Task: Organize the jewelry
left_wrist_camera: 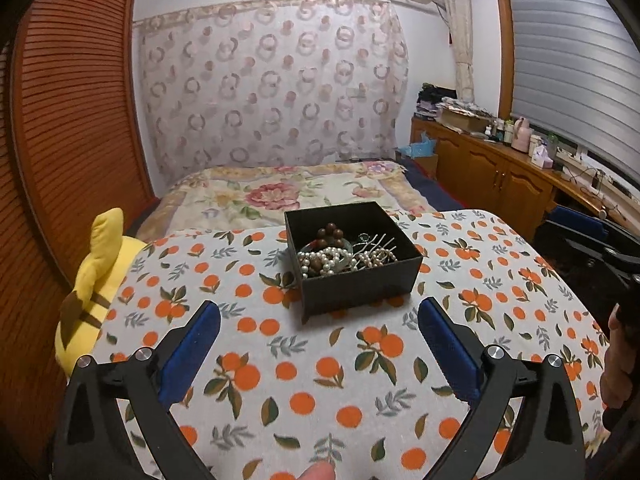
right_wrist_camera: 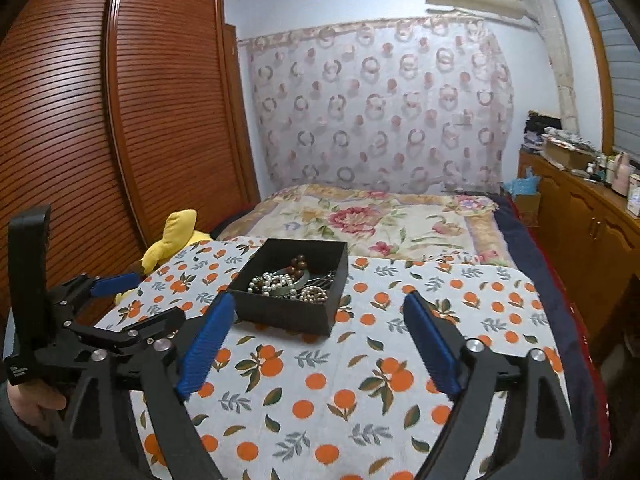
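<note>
Black box (left_wrist_camera: 352, 256) at twelve o'clock, both hand-held grippers (left_wrist_camera: 320, 344) (right_wrist_camera: 320, 344) released; tangled beads (left_wrist_camera: 324, 260) may snag, dragging others out

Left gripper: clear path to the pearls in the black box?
Probably yes. The left gripper is open and empty just short of the lidless black box. The pearls lie tangled with brown beads, so a clean pick looks doubtful.

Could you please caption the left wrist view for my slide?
Open left gripper faces a black box of jewelry on an orange-print cloth.
</note>
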### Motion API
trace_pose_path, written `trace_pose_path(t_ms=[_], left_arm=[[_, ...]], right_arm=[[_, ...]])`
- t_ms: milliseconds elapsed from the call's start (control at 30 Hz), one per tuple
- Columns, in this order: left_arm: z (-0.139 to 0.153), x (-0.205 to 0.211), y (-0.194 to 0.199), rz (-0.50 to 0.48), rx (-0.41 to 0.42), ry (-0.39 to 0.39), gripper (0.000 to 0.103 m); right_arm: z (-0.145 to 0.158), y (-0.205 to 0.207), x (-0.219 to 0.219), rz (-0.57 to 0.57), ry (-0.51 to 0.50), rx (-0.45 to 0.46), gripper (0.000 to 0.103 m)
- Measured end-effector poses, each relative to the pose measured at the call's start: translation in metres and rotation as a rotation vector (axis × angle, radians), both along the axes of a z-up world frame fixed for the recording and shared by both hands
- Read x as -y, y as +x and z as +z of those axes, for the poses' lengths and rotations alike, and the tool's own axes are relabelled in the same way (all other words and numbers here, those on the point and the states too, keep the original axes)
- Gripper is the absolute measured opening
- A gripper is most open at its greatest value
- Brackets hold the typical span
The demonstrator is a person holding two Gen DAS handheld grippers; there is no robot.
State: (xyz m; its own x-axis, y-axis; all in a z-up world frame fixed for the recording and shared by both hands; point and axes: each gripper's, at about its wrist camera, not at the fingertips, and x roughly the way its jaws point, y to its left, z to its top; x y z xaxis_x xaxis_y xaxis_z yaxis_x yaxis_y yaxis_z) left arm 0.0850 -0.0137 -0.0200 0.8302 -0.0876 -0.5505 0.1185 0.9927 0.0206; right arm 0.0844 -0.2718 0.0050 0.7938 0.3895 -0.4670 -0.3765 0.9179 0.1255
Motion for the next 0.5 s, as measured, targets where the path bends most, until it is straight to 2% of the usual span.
trace_pose_path(t_ms=[300, 500], left_arm=[[0.004, -0.008, -0.032, 0.055, 0.037, -0.012, 0.095], [0.009, -0.011, -0.043, 0.067, 0.046, -0.011, 0.095]], right_arm=[[0.0, -0.031, 0.021, -0.087, 0.003, 0.031, 0.1], [-0.005, -0.043, 0.022, -0.115, -0.003, 0.034, 0.101]])
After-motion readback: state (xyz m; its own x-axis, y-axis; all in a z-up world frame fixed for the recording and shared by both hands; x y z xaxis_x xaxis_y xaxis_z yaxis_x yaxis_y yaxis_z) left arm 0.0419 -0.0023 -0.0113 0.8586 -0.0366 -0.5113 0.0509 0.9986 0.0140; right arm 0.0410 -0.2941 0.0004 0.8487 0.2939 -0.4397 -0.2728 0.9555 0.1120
